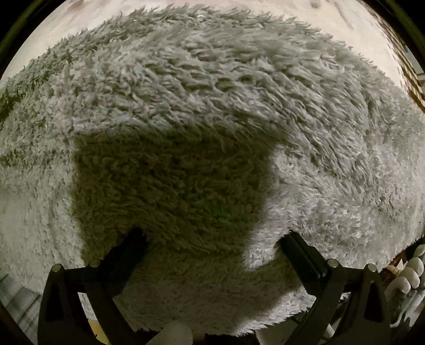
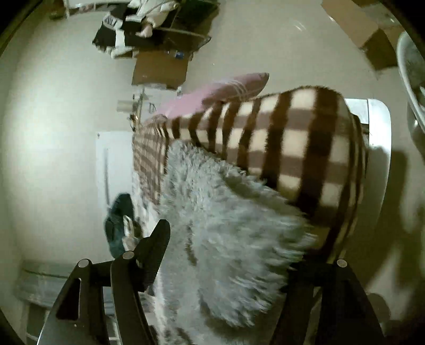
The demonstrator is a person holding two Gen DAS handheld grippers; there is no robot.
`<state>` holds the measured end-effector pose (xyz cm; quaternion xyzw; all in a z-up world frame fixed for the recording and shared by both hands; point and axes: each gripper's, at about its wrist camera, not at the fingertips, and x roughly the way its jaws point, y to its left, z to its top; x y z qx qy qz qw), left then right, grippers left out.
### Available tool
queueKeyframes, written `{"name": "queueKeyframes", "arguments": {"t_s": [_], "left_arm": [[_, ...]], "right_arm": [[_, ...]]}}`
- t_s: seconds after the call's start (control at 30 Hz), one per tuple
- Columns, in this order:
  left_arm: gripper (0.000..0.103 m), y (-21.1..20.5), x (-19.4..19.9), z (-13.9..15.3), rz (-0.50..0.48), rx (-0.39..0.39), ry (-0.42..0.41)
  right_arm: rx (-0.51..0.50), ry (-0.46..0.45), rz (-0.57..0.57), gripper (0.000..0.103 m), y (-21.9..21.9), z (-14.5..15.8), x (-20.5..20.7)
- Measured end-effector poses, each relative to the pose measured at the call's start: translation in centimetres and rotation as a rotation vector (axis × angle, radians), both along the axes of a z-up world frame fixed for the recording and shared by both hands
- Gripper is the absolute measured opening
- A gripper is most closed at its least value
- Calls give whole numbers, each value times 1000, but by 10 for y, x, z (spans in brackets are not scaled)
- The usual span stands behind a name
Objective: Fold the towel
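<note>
A fluffy pale grey towel [image 1: 212, 106] fills nearly the whole left wrist view, spread flat on a pale surface [image 1: 305, 10]. My left gripper [image 1: 213, 238] stands open just above it, its black fingers [image 1: 135, 241] wide apart; the towel's near edge runs between them, and the gripper's shadow falls on the pile. In the right wrist view, which is tilted sideways and blurred, the same towel [image 2: 225, 212] bulges between the fingers of my right gripper [image 2: 228, 249]. Its left finger [image 2: 159, 233] shows far out to the side, and the right fingertip is hidden behind the pile.
A brown-and-cream checked blanket [image 2: 292, 138] lies beside the towel, with a pink pillow [image 2: 212, 90] behind it. A white board or tabletop [image 2: 379, 124] sits under the blanket's end. Cardboard [image 2: 159, 69] and dark clothing [image 2: 117, 223] lie on the floor.
</note>
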<state>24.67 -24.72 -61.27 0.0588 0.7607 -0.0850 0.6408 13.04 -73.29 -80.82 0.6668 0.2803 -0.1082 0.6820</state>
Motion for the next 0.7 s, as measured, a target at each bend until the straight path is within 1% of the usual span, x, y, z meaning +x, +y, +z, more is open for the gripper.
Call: {"name": "queueKeyframes", "arguments": {"t_s": [0.07, 0.1, 0.13, 0.17, 0.23, 0.27, 0.33, 0.4, 0.43, 0.47, 0.53, 0.63, 0.7], "left_arm": [[103, -4, 0, -1, 0, -1, -9], [103, -1, -4, 3, -1, -2, -12], [103, -2, -5, 3, -2, -3, -16], [103, -2, -8, 4, -2, -3, -18], [103, -6, -13, 4, -2, -3, -19], [103, -6, -14, 4, -2, -3, -18], [103, -6, -17, 6, -4, -1, -14], [103, -3, -18, 9, -8, -2, -5], [103, -2, -17, 10, -8, -5, 1], [103, 1, -16, 11, -12, -7, 7], [103, 1, -14, 12, -15, -11, 11], [103, 2, -15, 15, -13, -23, -2], [103, 4, -16, 24, -15, -39, -27]], "right_arm": [[-20, 8, 15, 67, 2, 3, 8], [-26, 2, 17, 63, 3, 7, 11], [-31, -14, 21, 47, 4, 11, 14], [-45, -24, 26, 44, 6, 17, 18], [-84, -4, 64, 44, 10, 24, 30], [-85, 25, 84, 47, 12, 20, 36], [-45, 75, 105, 48, 16, 4, 48], [-68, 90, 90, 43, 17, 6, 55], [-84, 99, 74, 30, 16, 10, 57], [-95, 99, 47, 28, 14, 14, 57], [-115, 95, 7, 25, 13, 26, 59], [-143, 101, 29, 25, 18, 37, 69], [-163, 105, 58, 24, 22, 47, 79]]}}
